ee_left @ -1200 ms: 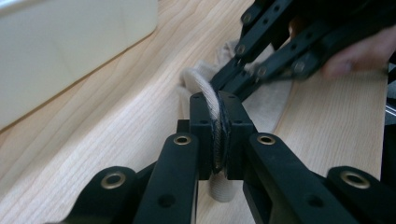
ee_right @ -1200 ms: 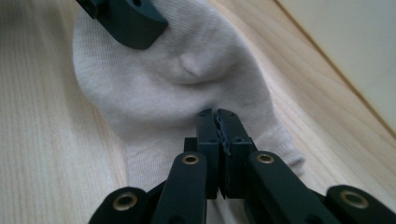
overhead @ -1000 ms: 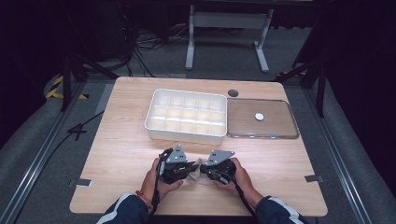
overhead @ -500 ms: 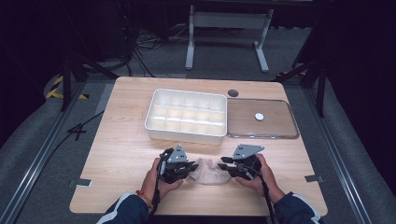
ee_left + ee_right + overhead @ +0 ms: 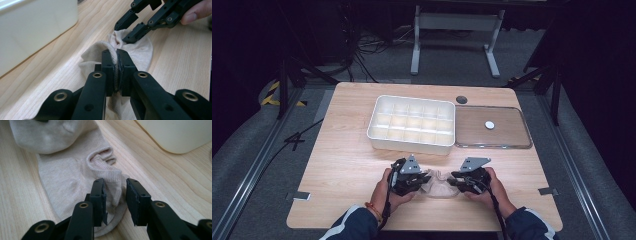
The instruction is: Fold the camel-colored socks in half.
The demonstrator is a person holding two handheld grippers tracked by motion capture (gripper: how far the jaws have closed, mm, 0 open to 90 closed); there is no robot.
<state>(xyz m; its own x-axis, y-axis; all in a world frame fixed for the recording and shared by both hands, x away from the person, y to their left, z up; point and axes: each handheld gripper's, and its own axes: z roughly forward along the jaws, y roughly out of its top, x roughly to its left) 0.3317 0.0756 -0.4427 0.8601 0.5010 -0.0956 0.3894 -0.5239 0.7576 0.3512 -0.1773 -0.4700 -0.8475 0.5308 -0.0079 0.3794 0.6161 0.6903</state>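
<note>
We have the beige sock (image 5: 135, 51) lying flat on the table (image 5: 347, 165) between our two grippers. Our left gripper (image 5: 117, 72) is clamped on a ribbed fold, cloth pinched tight between its fingers. Our right gripper (image 5: 115, 200) stands with fingers apart, the cuff edge bunched in the gap between them, not yet squeezed. If we close there, we judge we may catch only a thin lip that slips out, or nip both layers.
</note>
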